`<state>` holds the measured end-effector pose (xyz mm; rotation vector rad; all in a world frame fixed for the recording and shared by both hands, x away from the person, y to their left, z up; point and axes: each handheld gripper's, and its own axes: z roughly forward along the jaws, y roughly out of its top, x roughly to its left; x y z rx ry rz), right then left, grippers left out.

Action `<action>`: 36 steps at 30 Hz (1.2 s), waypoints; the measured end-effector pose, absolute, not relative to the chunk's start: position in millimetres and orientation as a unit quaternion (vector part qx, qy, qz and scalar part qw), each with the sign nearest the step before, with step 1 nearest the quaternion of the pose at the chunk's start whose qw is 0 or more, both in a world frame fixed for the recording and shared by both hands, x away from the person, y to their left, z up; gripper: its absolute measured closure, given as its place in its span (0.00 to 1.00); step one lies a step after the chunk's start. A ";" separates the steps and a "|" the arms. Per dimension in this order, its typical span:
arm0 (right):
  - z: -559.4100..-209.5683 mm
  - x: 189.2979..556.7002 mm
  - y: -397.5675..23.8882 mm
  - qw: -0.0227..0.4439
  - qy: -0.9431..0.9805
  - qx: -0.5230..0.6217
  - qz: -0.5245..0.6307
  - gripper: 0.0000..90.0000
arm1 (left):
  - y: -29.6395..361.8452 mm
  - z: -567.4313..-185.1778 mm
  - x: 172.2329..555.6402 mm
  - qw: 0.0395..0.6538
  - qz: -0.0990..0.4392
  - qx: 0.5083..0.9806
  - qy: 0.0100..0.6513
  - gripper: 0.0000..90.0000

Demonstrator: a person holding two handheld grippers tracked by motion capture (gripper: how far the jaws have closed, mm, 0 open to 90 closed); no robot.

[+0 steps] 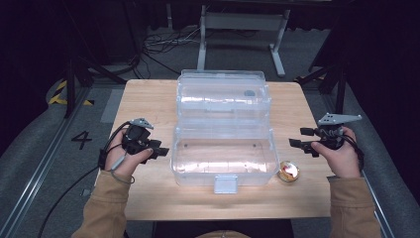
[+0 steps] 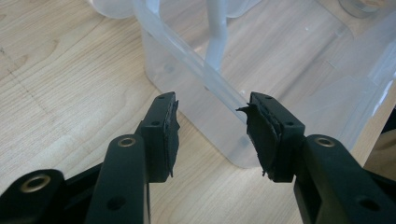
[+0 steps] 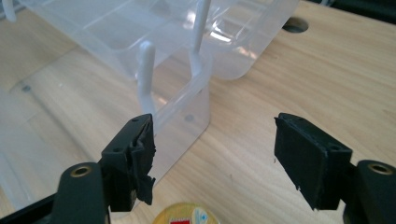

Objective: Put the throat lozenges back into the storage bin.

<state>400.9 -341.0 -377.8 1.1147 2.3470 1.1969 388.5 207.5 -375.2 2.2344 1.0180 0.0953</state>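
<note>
Wooden surface [image 1: 148, 99] holds a clear plastic box [image 1: 223, 148], lid open. Left gripper [image 1: 161, 151] and right gripper [image 1: 299, 138] sit beside it, fingers spread, empty. Small gold tin [image 1: 288, 171] lies near right.

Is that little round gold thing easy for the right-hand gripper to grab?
Probably yes: the round gold thing lies on bare table beside the clear box, near the right gripper, whose jaws are open.

You are looking at a wooden table [image 1: 148, 99] standing on a grey floor [image 1: 44, 144], with a "4" [image 1: 81, 139] marked on it. Cables [image 1: 163, 47] are lying beyond, by a white frame [image 1: 242, 29]. Yellow-black tape [image 1: 62, 94] is showing at left.
</note>
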 end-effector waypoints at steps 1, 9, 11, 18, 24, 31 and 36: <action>-378.3 400.5 -340.7 0.137 0.815 0.384 0.411 0.32 | 207.9 -375.8 388.9 0.335 0.036 0.857 0.391 0.59; -382.7 397.5 -336.4 0.099 0.838 0.382 0.376 0.30 | 209.5 -378.2 390.2 0.330 0.037 0.857 0.395 0.59; -384.0 396.2 -334.8 0.093 0.845 0.379 0.365 0.30 | 209.6 -378.8 390.2 0.329 0.036 0.857 0.396 0.59; -392.5 397.0 -329.8 0.070 0.866 0.368 0.332 0.27 | 210.6 -381.2 390.8 0.326 0.035 0.857 0.398 0.59; -397.9 397.9 -328.8 0.064 0.877 0.362 0.310 0.26 | 210.6 -382.2 391.1 0.323 0.034 0.858 0.397 0.59; -406.7 398.3 -325.3 0.048 0.890 0.360 0.274 0.27 | 210.4 -382.8 391.0 0.322 0.034 0.858 0.398 0.59; -413.5 398.8 -324.3 0.034 0.899 0.362 0.243 0.27 | 210.1 -383.3 391.1 0.321 0.034 0.859 0.397 0.59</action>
